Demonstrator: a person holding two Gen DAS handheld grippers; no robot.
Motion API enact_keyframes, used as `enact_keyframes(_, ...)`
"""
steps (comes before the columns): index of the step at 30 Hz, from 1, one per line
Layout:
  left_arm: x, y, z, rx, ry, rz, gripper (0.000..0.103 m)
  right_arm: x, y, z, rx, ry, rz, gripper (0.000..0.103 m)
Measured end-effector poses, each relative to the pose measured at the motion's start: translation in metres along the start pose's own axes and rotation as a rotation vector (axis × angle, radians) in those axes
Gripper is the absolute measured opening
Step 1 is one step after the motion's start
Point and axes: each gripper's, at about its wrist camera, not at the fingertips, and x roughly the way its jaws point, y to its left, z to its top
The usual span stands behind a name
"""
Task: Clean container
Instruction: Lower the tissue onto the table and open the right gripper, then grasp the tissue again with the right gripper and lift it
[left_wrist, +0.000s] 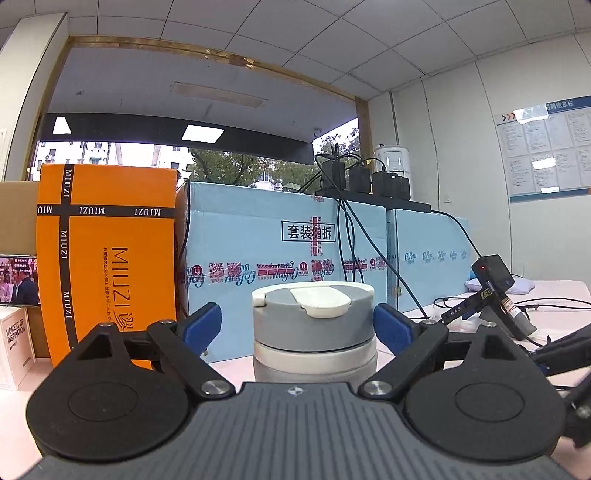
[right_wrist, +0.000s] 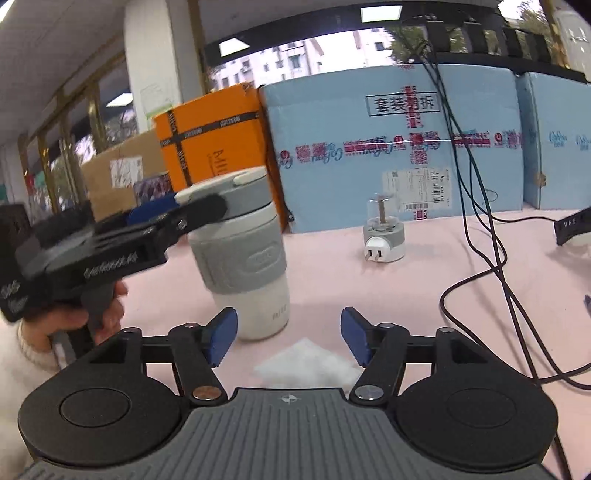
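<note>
The left gripper (left_wrist: 297, 325) brackets the grey-lidded white travel cup (right_wrist: 245, 254) with wide jaws, to steady it; the right gripper (right_wrist: 288, 338), jaws wide, hovers above the white cloth (right_wrist: 308, 363) on the pink bench (right_wrist: 406, 295).

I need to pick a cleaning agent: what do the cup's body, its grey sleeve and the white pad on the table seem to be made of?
White cup body: smooth, slightly glossy, likely plastic or coated ceramic; unclear which. Grey ribbed sleeve: matte with an embossed logo, probably silicone. Grey lid with white flip tab: matte moulded plastic. White square pad: fuzzy, soft-edged, looks like cotton or nonwoven cloth.
</note>
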Motion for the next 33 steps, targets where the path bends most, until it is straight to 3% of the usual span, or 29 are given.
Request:
enact_keyframes(8,0.0,0.001,-0.001,-0.004,0.001,-0.001,0.089,0.0,0.024,-0.018,-0.162,0.058,0.002,0.07)
enact_keyframes(16,0.002,0.0,-0.001,-0.003,0.006,-0.002,0.089,0.03,0.012,-0.015,-0.141,0.107,-0.092,0.064)
enact_keyframes(17,0.003,0.0,-0.002,-0.003,0.007,-0.002,0.089,0.033,0.009,-0.015,-0.134,0.118,-0.093,0.06)
enact_keyframes(19,0.002,-0.001,-0.001,-0.003,0.007,-0.002,0.089,0.039,0.004,-0.017,-0.108,0.154,-0.072,0.026)
enact_keyframes(22,0.0,0.002,0.0,-0.024,-0.006,0.002,0.089,0.039,0.001,-0.02,-0.107,0.145,-0.052,0.011)
enact_keyframes(25,-0.002,0.006,0.002,-0.05,-0.023,0.007,0.089,0.033,-0.008,-0.013,0.014,0.09,0.011,0.009)
enact_keyframes(33,-0.009,0.016,0.007,-0.121,-0.067,0.021,0.089,0.018,-0.042,0.004,0.468,-0.232,0.225,0.009)
